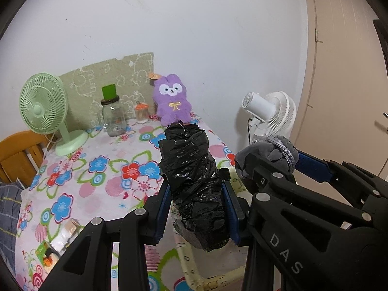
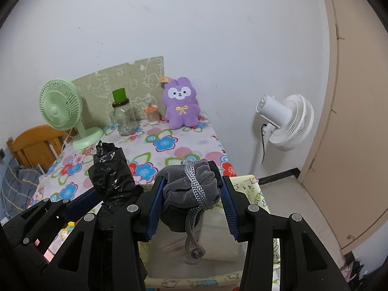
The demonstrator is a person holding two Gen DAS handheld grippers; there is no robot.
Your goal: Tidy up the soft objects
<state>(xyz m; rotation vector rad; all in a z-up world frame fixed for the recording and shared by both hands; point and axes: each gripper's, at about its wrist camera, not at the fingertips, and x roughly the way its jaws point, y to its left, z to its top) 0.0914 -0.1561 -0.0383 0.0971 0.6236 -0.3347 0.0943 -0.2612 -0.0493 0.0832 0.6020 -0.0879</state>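
Right below both grippers: pale yellow fabric bin (image 2: 263, 201) with cartoon print at the table edge, holding folded white soft items (image 2: 218, 237). Right gripper (image 2: 192, 191) angled down, blue pads pinching a grey velvet drawstring pouch (image 2: 179, 194); braided grey cord (image 2: 194, 218) wrapped round it, tail dangling over the bin. Left gripper (image 1: 196, 208) alongside, same downward tilt, pads clamped on a crinkly black plastic bag roll (image 1: 191, 177), upright, glossy, over the bin's near-left corner. Beyond: floral tablecloth (image 1: 97, 169). At the far wall: mint desk fan (image 1: 46, 106), glass jar (image 1: 114, 118) with a green cup (image 1: 109, 92) on its lid, purple plush bunny (image 1: 171, 101). White fan (image 2: 283, 121) stands off the table, right.
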